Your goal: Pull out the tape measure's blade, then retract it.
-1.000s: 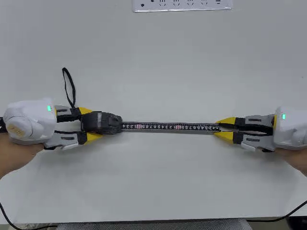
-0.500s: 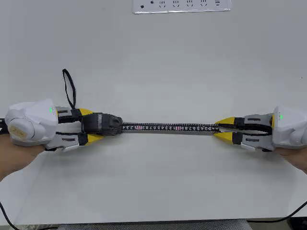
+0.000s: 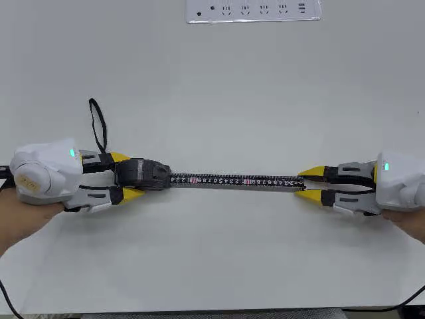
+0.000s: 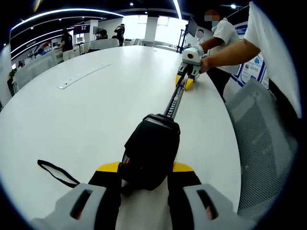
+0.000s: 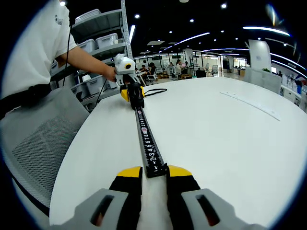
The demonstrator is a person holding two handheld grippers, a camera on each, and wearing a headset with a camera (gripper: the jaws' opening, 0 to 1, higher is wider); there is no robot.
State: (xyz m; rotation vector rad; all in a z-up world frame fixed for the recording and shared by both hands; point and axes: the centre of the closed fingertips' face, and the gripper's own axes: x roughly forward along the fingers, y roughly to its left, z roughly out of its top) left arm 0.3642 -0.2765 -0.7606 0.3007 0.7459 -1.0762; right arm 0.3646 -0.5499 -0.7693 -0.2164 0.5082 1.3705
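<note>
both closed: left fingers (image 3: 131, 194) on black tape measure (image 3: 143, 173), right fingers (image 3: 311, 171) on numbered blade (image 3: 232, 180)

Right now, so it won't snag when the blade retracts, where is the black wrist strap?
In the head view the wrist strap lies looped on the table at the left, just beyond the left claw, which is shut on the tape measure.

The tape measure case (image 4: 151, 153) is matt black plastic; its blade (image 3: 232, 180) is a smooth dark strip, its strap (image 3: 97, 123) black woven cord. The table (image 3: 212, 86) is smooth, white, low-gloss. The left gripper (image 3: 133, 175) and right gripper (image 3: 300, 184) have smooth white plastic shells.
</note>
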